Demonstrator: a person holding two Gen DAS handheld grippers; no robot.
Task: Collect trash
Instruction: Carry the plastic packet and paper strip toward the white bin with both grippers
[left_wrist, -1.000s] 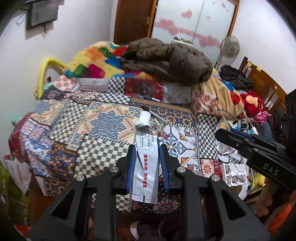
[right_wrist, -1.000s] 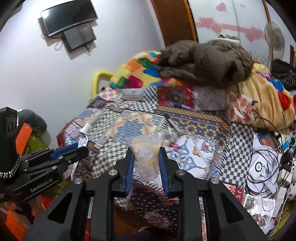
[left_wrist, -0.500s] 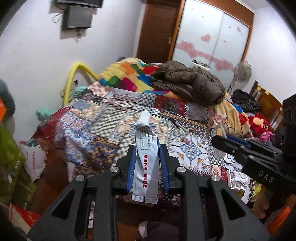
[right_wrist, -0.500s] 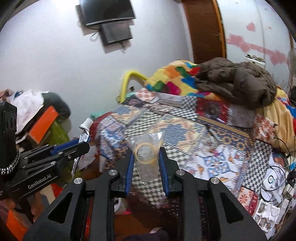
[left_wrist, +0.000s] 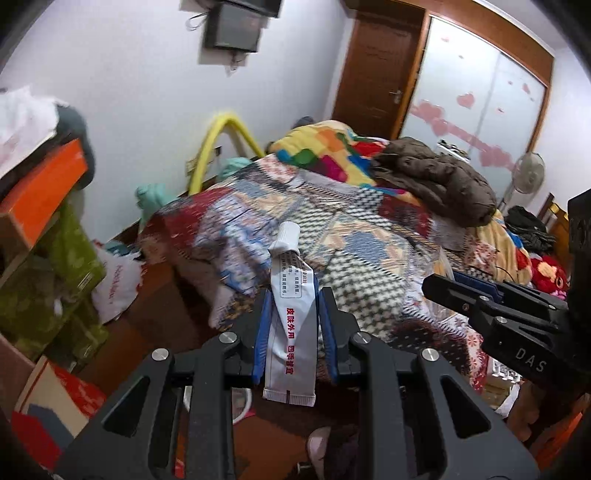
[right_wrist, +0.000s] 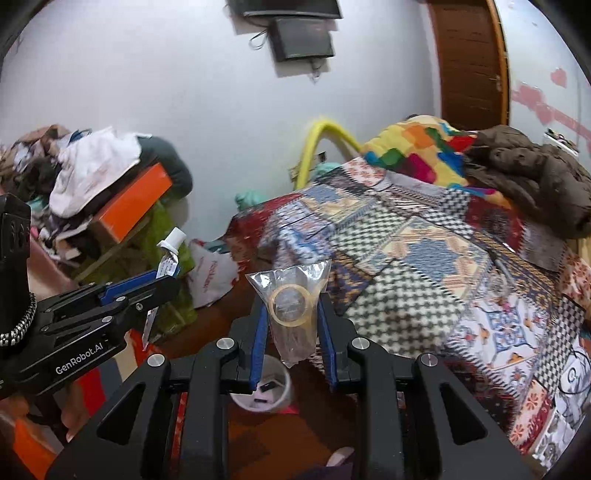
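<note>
My left gripper (left_wrist: 293, 325) is shut on a white squeezed ointment tube (left_wrist: 291, 317) with red writing and a white cap, held in the air off the bed's near corner. It also shows in the right wrist view (right_wrist: 168, 254). My right gripper (right_wrist: 291, 325) is shut on a clear plastic bag (right_wrist: 293, 306) with a rubber ring inside. It appears in the left wrist view (left_wrist: 480, 295) at the right. A small white bin (right_wrist: 264, 387) stands on the floor below the right gripper, partly hidden by the jaws.
A bed with a patchwork blanket (left_wrist: 369, 236) and a brown jacket (left_wrist: 436, 181) fills the right. An orange box (left_wrist: 40, 188) on green boxes (left_wrist: 48, 280) stands at the left. A white plastic bag (left_wrist: 116, 280) lies on the wooden floor.
Both grippers have swung left and pulled back from the bed, still holding the tube and the bag. The floor, the boxes and the white bin have come into view.
</note>
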